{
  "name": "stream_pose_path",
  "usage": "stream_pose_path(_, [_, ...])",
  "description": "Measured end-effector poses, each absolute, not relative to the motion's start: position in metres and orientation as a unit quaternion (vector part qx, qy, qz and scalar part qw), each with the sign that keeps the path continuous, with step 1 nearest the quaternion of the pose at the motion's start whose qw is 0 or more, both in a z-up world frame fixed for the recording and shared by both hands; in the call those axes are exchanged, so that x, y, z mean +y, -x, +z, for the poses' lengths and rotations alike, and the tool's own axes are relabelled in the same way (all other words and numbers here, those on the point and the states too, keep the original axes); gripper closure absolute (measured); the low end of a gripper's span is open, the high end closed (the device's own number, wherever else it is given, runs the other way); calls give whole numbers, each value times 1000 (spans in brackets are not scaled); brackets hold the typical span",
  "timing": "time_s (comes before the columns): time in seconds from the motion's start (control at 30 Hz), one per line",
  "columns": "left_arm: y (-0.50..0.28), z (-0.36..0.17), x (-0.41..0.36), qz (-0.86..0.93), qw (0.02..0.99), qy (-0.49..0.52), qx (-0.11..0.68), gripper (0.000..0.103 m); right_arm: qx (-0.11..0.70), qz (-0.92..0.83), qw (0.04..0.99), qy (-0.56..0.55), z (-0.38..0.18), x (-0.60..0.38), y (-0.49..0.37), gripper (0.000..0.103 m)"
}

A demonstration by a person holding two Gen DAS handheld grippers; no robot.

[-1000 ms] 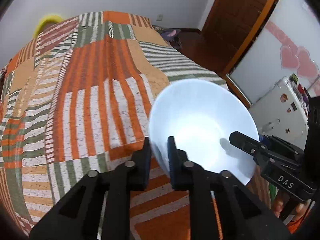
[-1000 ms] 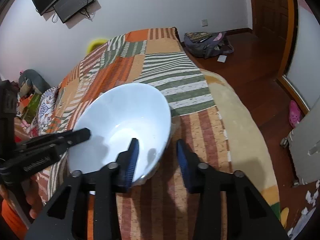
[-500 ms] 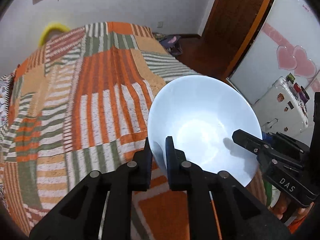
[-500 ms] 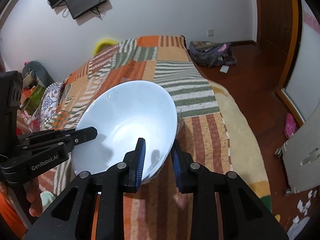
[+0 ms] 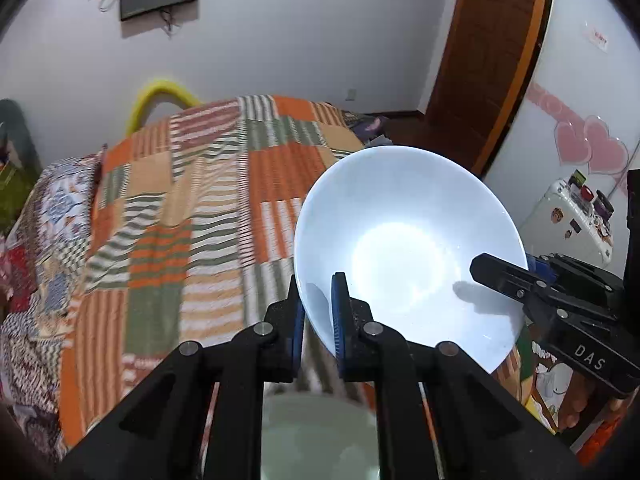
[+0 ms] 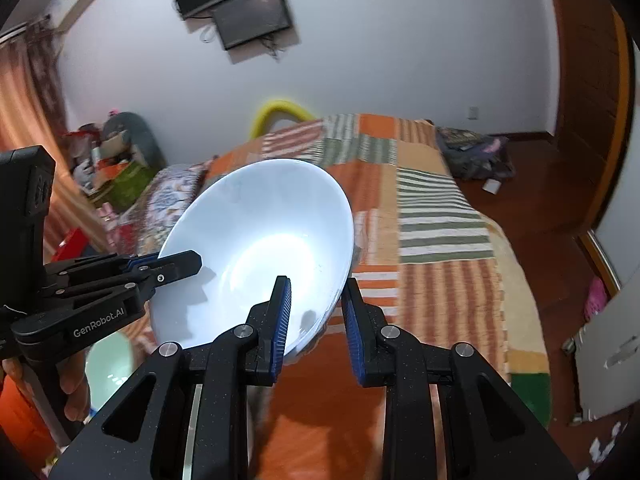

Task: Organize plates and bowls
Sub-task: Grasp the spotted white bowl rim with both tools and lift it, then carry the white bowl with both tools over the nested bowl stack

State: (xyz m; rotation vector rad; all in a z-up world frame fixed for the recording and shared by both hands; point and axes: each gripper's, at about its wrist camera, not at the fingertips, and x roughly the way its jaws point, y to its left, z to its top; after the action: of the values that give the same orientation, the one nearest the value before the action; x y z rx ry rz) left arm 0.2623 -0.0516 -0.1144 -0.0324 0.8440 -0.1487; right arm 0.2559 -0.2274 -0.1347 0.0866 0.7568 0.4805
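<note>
- The white bowl [image 5: 408, 248] hangs in the air above the patchwork bed [image 5: 208, 216], tilted so that its open side faces both cameras, and is carried at two opposite parts of its rim.
- The left tongs [image 5: 318, 312] are narrow and clamped on the near-left rim: one blue pad sits inside the bowl, the other outside against the wall.
- The right tongs [image 6: 316, 312] straddle the opposite rim. The left pad lies inside the bowl; the right pad stands a little off the outer wall, so I judge this grip looser than the left one, and I cannot tell whether it truly bears weight.
- The relation that matters: a pale green bowl [image 5: 316, 436] lies directly below and toward the near side of both tongs, partly hidden by the left tongs' frame; in the right wrist view it shows low on the left, under the other tool.
- If stacking is the aim, the white bowl must come level and travel down and back toward the person, not out over the bed.
- The left tongs are nearer the green bowl, so they probably lead the descent.
</note>
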Motion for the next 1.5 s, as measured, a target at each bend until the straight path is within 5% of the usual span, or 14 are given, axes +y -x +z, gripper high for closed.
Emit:
stream_pose_path(0.6, [-117, -83, 56, 25, 924, 58, 377, 91, 350, 347, 870, -5, -127, -122, -188, 79])
stream_pose_path(1.5, [-61, -190, 166, 116, 876, 137, 448, 91, 440, 406, 799, 61, -209, -3, -147, 79])
